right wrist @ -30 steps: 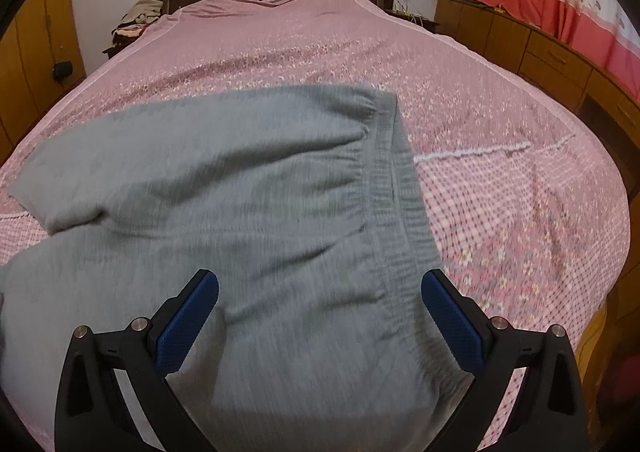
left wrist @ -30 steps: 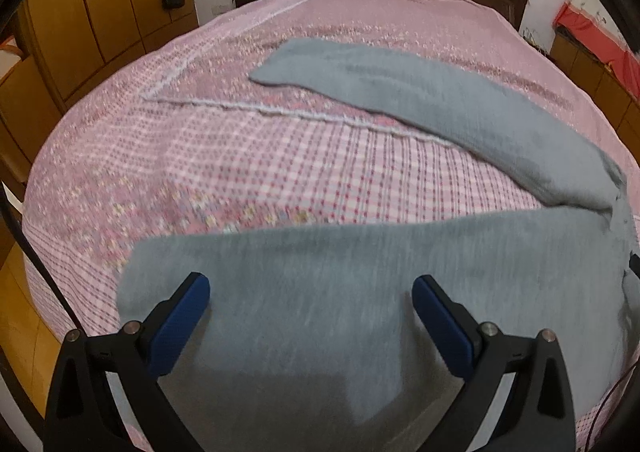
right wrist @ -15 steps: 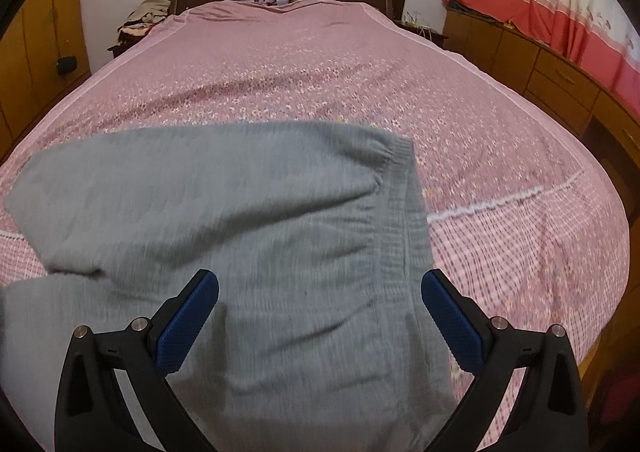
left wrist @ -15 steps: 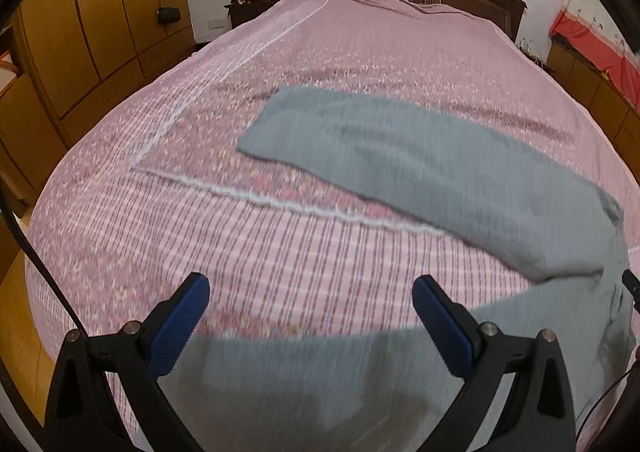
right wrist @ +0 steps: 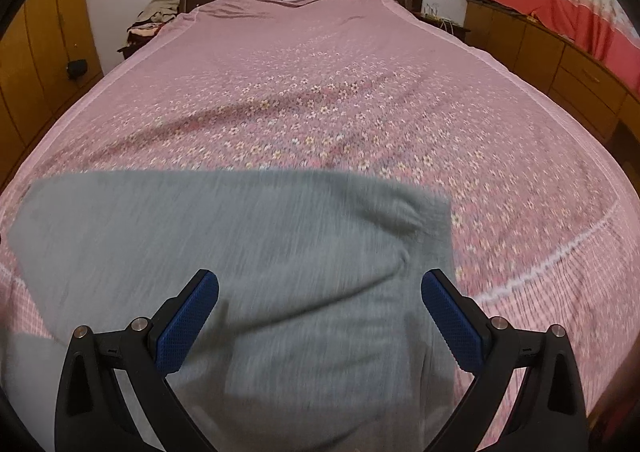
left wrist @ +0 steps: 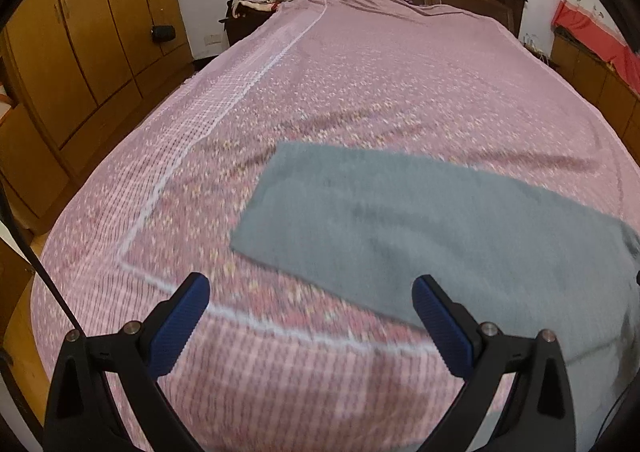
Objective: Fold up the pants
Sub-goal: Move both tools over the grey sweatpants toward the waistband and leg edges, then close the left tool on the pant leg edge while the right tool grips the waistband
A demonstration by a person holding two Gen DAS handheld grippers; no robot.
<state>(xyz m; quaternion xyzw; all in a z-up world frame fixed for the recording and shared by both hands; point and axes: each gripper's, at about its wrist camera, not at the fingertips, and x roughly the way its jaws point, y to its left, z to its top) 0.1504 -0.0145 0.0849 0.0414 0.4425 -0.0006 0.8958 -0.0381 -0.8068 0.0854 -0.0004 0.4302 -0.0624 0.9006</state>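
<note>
Tongs on both sides, left tongs and right tongs, gape wide and empty above the pants; they should each nip a near edge squarely before folding across the bed.

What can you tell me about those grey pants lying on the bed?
The grey, soft knitted-looking pants lie spread flat on the pink floral bedspread, unfolded. In the right wrist view the gathered elastic waistband sits at their right end, slightly puckered. In the left wrist view one leg stretches to a straight hem. Both the open left gripper and the open right gripper hover above; neither grips the fabric.
</note>
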